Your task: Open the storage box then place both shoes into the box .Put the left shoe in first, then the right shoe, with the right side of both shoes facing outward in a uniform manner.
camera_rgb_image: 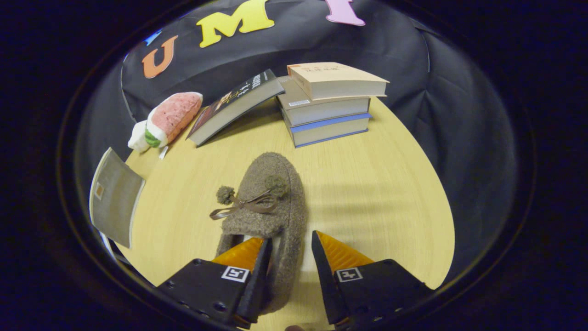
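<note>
The gripper (290, 250) straddles the right wall of a fuzzy brown slipper (268, 216) at lower centre, its heel hidden and grip unconfirmed.

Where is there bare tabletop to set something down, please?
The widest free patch of the table lies beside the slipper, below the book stack. A smaller strip runs between slipper and grey box. It's crowded by the plush toy, the leaning book and the open tool straddling the slipper's side wall.

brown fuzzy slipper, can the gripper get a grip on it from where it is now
Probably yes. The gripper is open, and the slipper's heel-side wall already lies between its fingers, one finger inside the opening and one outside, with nothing else nearby; the books sit well beyond.
</note>
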`<state>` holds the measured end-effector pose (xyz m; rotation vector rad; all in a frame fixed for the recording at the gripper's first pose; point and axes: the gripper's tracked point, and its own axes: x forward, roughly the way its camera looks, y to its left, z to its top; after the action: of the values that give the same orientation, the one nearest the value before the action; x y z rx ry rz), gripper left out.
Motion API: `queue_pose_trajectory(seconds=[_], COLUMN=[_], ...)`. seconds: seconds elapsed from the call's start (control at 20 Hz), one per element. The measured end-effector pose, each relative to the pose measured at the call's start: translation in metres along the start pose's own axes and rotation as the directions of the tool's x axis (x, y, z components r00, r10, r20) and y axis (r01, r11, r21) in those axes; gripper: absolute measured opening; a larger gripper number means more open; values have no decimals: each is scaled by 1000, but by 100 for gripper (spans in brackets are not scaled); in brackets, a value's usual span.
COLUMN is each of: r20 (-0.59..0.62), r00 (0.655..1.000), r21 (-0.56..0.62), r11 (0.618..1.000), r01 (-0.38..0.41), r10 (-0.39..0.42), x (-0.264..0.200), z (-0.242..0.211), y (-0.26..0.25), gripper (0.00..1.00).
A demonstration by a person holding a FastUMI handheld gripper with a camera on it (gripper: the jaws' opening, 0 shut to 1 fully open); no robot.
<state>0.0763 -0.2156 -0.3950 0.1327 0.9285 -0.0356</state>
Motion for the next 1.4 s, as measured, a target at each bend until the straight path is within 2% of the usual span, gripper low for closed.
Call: queue_pose_trajectory(seconds=[0.05, 0.15, 0.2, 0.3, 0.5, 0.75, 1.15, 1.4], r20=[-2, -14, -12, -25, -48, -7, 109, 147], r00=[1000, 1000, 999, 999, 999, 999, 989, 983], r21=[21, 49, 56, 88, 212, 317, 401, 403], r11=[1000, 999, 998, 996, 977, 948, 906, 902], r01=[-6, 4, 38, 28, -2, -39, -134, -157], r10=[6, -4, -37, -26, 12, 44, 99, 105], x=[1, 3, 2, 0, -16, -70, -164, -191], z=[3, 3, 5, 4, 1, 11, 50, 60], y=[1, 1, -5, -3, 13, 67, 224, 336], gripper=[53, 36, 28, 3, 0, 0, 0, 0])
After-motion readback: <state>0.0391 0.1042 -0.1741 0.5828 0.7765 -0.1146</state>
